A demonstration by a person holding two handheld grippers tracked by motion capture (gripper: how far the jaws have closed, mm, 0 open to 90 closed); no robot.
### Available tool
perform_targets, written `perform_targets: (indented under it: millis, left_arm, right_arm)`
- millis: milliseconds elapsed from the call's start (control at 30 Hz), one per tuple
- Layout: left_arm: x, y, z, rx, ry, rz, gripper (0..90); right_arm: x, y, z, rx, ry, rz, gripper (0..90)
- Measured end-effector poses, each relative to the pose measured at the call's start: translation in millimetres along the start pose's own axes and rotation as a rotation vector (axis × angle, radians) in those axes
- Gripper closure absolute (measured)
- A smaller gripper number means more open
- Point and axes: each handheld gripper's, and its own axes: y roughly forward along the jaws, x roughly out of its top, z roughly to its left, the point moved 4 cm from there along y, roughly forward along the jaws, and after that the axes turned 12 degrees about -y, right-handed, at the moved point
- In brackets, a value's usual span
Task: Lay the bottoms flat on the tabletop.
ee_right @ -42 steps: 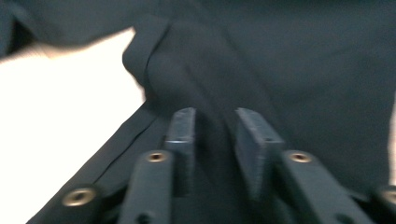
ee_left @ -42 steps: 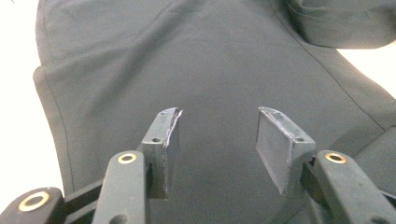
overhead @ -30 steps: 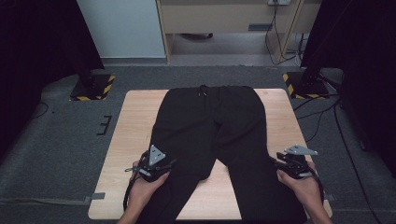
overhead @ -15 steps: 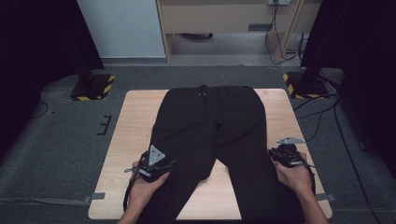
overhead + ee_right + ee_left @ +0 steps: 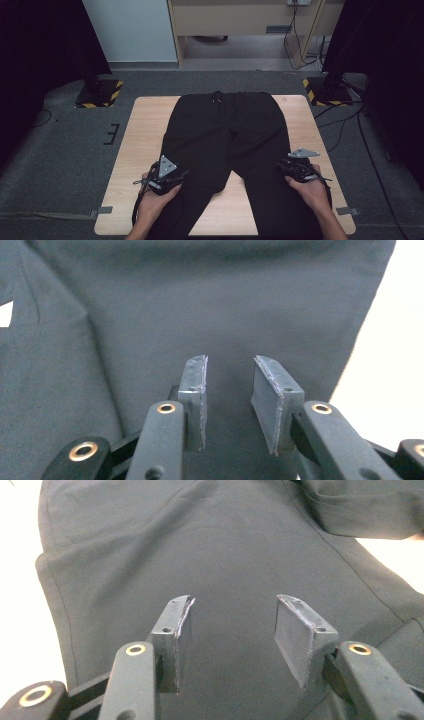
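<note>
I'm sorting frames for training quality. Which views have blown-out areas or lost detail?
High view: sharp, but the black trousers read as a flat mass and the side curtains are nearly black. Left gripper view and right gripper view: the table blows out white beside the trousers, whose seams stay visible.

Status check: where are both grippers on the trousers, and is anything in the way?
Left gripper open over one trouser leg. Right gripper just reopening over the other, nothing pinched. Black trousers flat on table. No obstruction.

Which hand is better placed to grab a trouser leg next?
Roughly even, slight edge to the left. The left tool sits over its trouser leg with wider-open jaws; the right tool, whose jaws have just been opening, has a narrower gap over the other leg.
</note>
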Motion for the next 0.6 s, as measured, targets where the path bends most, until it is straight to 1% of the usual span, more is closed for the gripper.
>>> perform_targets:
  millis: [67, 133, 167, 200, 233, 267, 300, 333, 367, 400, 433, 467, 533, 600]
  left_arm:
    - [0.5, -1.5, 1.4, 0.003, -0.003, -0.002, 48.4]
    - [0.8, -2.0, 2.4, 0.005, -0.006, -0.005, 48.4]
    - [0.8, -1.8, 2.5, 0.006, -0.006, -0.004, 48.4]
    - [0.7, -1.2, 2.1, 0.006, -0.006, -0.002, 48.4]
    - [0.5, -0.9, 1.6, 0.006, -0.005, 0.000, 48.4]
    - [0.3, -0.4, 0.9, 0.005, -0.003, 0.000, 48.4]
    - [0.1, -0.4, 0.1, 0.005, -0.001, 0.002, 48.4]
    - [0.0, -0.5, -0.6, 0.005, 0.001, 0.002, 48.4]
    - [0.0, -0.5, -1.2, 0.004, 0.001, 0.002, 48.4]
    - [0.0, -0.5, -1.5, 0.004, 0.000, 0.002, 48.3]
    - [-0.1, -0.5, -1.7, 0.004, 0.000, 0.001, 48.4]
    - [-0.1, -0.6, -1.8, 0.004, 0.000, 0.001, 48.4]
    - [0.2, -1.2, -2.0, 0.003, -0.003, -0.004, 48.4]
    - [0.6, -1.8, -1.7, 0.004, -0.002, -0.006, 48.5]
  right_arm:
    - [-4.4, -8.8, -3.2, -0.030, -0.006, -0.002, 62.2]
    - [-13.4, -17.9, -5.5, -0.051, 0.009, 0.014, 55.8]
    - [-18.6, -21.4, -6.1, -0.044, 0.019, 0.016, 52.7]
    - [-24.2, -23.7, -5.2, -0.028, 0.030, 0.028, 49.5]
    - [-30.6, -24.9, -3.0, -0.015, 0.046, 0.050, 48.8]
    - [-33.9, -25.0, -2.3, -0.011, 0.030, 0.058, 50.0]
    - [-36.7, -24.7, -0.5, -0.012, 0.017, 0.059, 51.6]
    - [-37.1, -24.9, 0.6, -0.014, 0.025, 0.049, 57.3]
    - [-36.5, -25.2, 1.3, -0.009, 0.026, 0.046, 67.2]
    - [-35.5, -25.0, 1.3, -0.001, 0.012, 0.050, 74.4]
    - [-34.0, -24.6, 1.9, 0.011, 0.005, 0.057, 84.7]
    - [-32.4, -23.8, 2.2, 0.028, 0.000, 0.062, 89.1]
    - [-30.0, -22.4, -2.1, 0.021, 0.003, 0.080, 89.6]
    - [-27.3, -22.1, -15.6, -0.011, 0.025, 0.080, 89.6]
